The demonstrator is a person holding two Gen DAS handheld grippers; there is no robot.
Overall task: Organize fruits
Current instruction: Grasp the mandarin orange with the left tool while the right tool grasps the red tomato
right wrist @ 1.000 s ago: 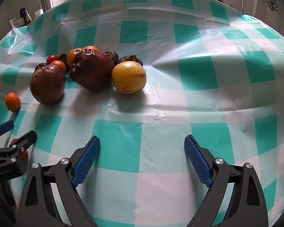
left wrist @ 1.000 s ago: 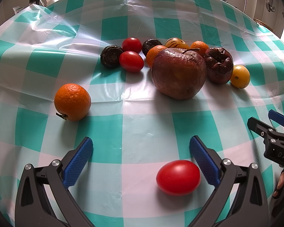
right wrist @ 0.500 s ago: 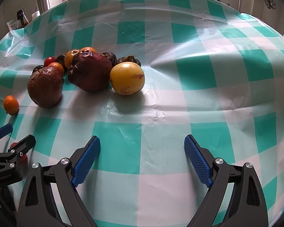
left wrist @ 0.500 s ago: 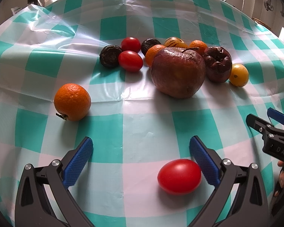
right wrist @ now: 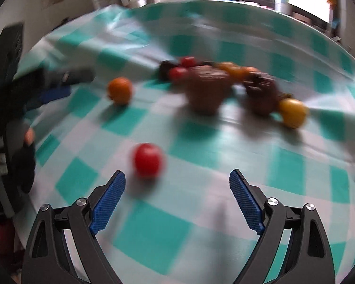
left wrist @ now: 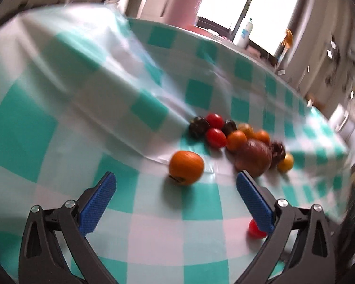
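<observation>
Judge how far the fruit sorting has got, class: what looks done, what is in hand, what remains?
Done: most fruits sit clustered around the large brown fruit on the checked cloth. In hand: nothing; the left gripper and right gripper are both open and empty. Left: the orange lies apart from the cluster, and the red tomato sits alone near the right gripper's fingers.
</observation>
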